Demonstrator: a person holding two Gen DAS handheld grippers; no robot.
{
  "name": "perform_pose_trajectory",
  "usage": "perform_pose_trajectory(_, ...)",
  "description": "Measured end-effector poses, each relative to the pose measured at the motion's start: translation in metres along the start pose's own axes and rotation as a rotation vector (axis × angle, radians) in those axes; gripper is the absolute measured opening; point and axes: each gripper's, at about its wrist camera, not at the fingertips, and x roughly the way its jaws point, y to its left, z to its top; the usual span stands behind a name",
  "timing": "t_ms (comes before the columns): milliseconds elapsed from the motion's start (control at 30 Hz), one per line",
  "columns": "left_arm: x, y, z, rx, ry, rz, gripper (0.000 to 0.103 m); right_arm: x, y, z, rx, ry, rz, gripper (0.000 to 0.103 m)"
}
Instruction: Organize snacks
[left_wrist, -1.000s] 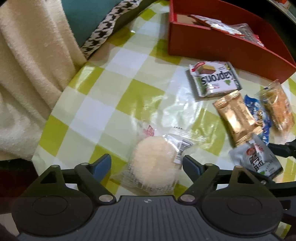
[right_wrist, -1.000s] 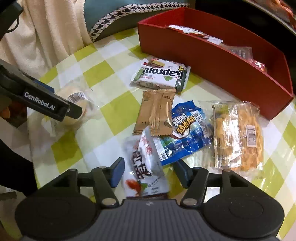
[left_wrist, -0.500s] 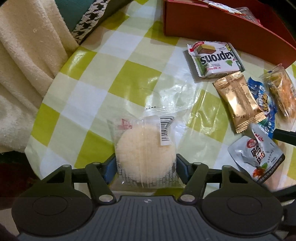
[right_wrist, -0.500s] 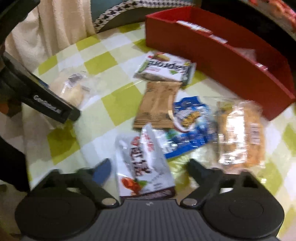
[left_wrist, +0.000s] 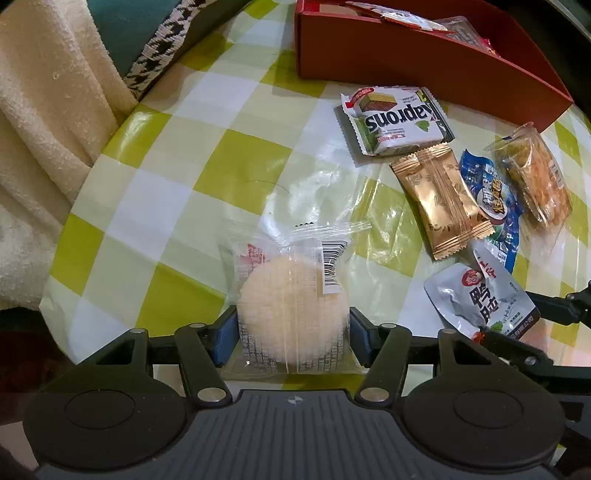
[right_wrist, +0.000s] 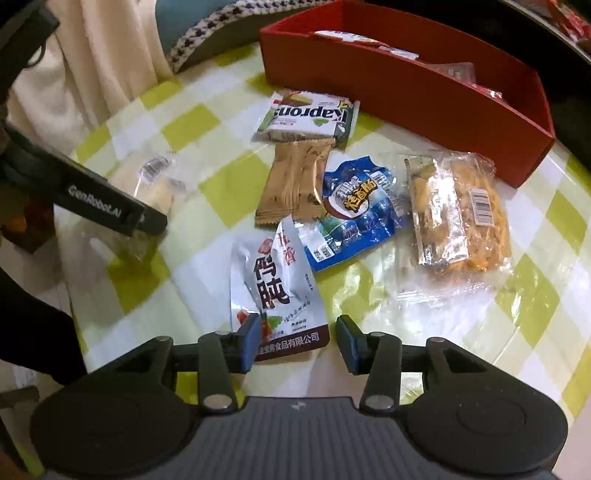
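Fingers (left_wrist: 227, 338) flank the wrapped rice cracker (left_wrist: 291, 314) (both pads touching).

I'm looking at a home living space: a checked tablecloth (left_wrist: 236, 158), a cream blanket (left_wrist: 40, 122) and houndstooth cushion (left_wrist: 162, 48) lying at ten o'clock.

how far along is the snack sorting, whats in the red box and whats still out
Early on. A few packets already lie in the red box. In hand: the left gripper is clamped on the round rice cake packet; the right gripper has just closed around the silver pouch, its right pad not clearly touching. Left on the table: the wafer pack, gold sachet, blue packet and clear-wrapped pastry.
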Motion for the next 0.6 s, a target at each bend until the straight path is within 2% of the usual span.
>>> perform_pose_trajectory(100, -0.001, 0.005, -0.001, 0.0, 0.0, -0.001, 0.068, -0.003, 0.006, 0.01, -0.04, -0.026, -0.015, 0.057)
perform_pose_trajectory(133, 0.001, 0.004, -0.003, 0.0, -0.001, -0.002, 0.068, -0.003, 0.01, 0.015, -0.061, -0.036, -0.016, 0.062)
perform_pose_trajectory(167, 0.002, 0.005, -0.004, 0.0, -0.001, -0.003, 0.069, 0.0, 0.013, 0.019, -0.092, -0.021, -0.019, 0.066)
perform_pose_trajectory(333, 0.003, 0.007, -0.004, -0.003, 0.004, -0.009, 0.069, 0.022, 0.027, 0.033, -0.188, 0.064, -0.047, 0.069)
perform_pose_trajectory(400, 0.006, 0.008, -0.004, -0.004, 0.011, -0.007, 0.069, 0.025, 0.031, 0.035, -0.205, 0.089, -0.071, 0.079)
perform_pose_trajectory(433, 0.007, 0.008, -0.004, -0.003, 0.014, -0.006, 0.069, 0.029, 0.031, 0.037, -0.208, 0.111, -0.082, 0.096)
perform_pose_trajectory(467, 0.008, 0.007, -0.004, -0.002, 0.016, -0.005, 0.069, 0.036, 0.03, 0.038, -0.208, 0.152, -0.08, 0.103)
perform_pose_trajectory(600, 0.011, 0.007, -0.005, 0.0, 0.023, -0.003, 0.07, 0.045, 0.033, 0.042, -0.254, 0.193, -0.059, 0.103)
